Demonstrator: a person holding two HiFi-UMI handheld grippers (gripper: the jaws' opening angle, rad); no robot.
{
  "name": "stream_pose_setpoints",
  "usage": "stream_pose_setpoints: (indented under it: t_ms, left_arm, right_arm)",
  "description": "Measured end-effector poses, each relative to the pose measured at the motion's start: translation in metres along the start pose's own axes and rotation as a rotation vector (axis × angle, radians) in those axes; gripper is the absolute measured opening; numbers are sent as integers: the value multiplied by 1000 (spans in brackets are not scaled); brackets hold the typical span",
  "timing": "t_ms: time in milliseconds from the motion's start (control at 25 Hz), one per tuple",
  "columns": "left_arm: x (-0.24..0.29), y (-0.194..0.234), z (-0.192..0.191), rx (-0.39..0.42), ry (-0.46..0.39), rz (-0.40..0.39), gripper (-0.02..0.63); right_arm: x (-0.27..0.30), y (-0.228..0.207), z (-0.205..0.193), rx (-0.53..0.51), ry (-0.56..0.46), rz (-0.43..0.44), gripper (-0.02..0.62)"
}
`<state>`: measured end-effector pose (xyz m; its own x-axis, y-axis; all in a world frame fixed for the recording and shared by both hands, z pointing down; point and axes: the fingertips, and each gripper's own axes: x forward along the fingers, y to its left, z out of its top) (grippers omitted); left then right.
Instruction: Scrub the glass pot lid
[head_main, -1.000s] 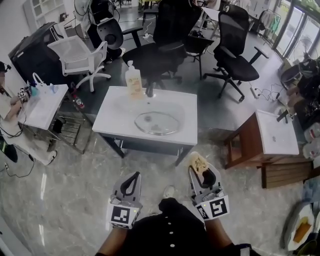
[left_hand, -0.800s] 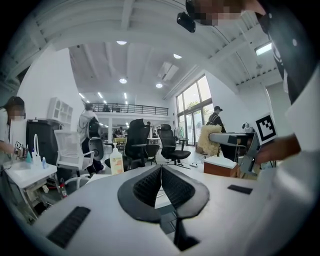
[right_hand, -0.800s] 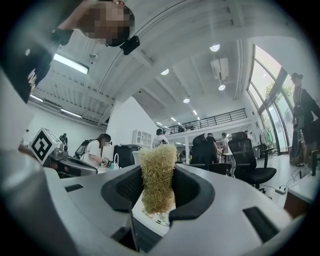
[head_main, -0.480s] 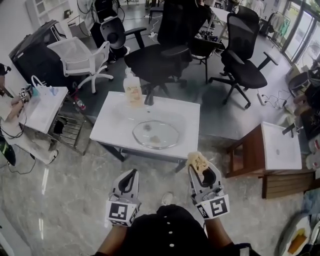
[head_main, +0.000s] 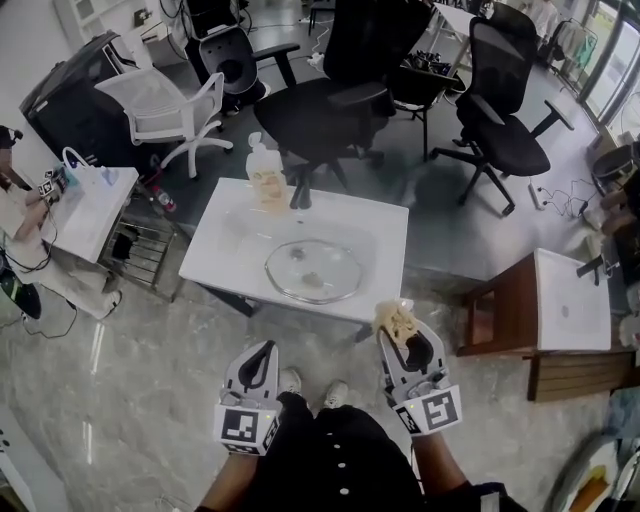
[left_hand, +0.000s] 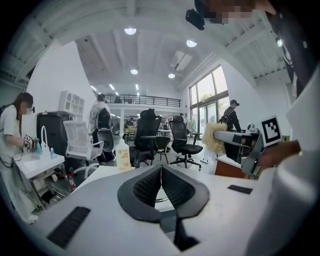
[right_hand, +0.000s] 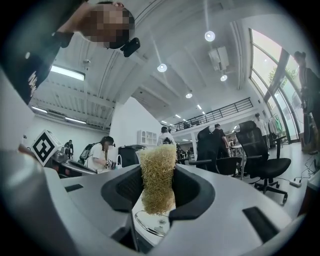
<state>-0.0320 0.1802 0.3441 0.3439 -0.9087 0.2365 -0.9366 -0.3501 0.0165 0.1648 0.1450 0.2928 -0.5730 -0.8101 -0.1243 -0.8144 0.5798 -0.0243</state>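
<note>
The glass pot lid (head_main: 311, 269) lies flat in the basin of a white sink unit (head_main: 225, 260), with small brown bits on it; its rim also shows low in the right gripper view as the lid (right_hand: 150, 227). My right gripper (head_main: 394, 318) hangs just before the unit's near edge, shut on a yellow fibrous scrubber (head_main: 393, 320). That scrubber (right_hand: 157, 186) stands upright between the jaws of the right gripper (right_hand: 158, 187). My left gripper (head_main: 262, 356) is shut and empty, further back from the unit; the left gripper (left_hand: 161, 176) shows its pads pressed together.
A soap bottle (head_main: 265, 176) and dark tap (head_main: 298, 195) stand at the sink's far edge. Black office chairs (head_main: 335, 100) crowd behind it. A white side table (head_main: 85, 212) is left, a wooden cabinet with a basin (head_main: 560, 300) right. Other people stand around the room.
The sink unit and lid have drawn nearer in the head view as I stepped forward. Both grippers hold the same pose, the scrubber still gripped on the right.
</note>
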Motion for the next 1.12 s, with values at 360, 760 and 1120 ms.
stream_pose_setpoints:
  t_ms: [360,760,1120]
  left_arm:
    - [32,28,1,-37,12,-7,26]
    - [101,82,31,-25,-30,-78,26]
    - [158,128,45,-49,-48,-131,26]
  right_arm:
    - [31,-13,-10,-27,27,-21,166]
    - [104,-39,-3,-80,11,-59,166]
    - [171,-58,-9,-104,25,-86,166]
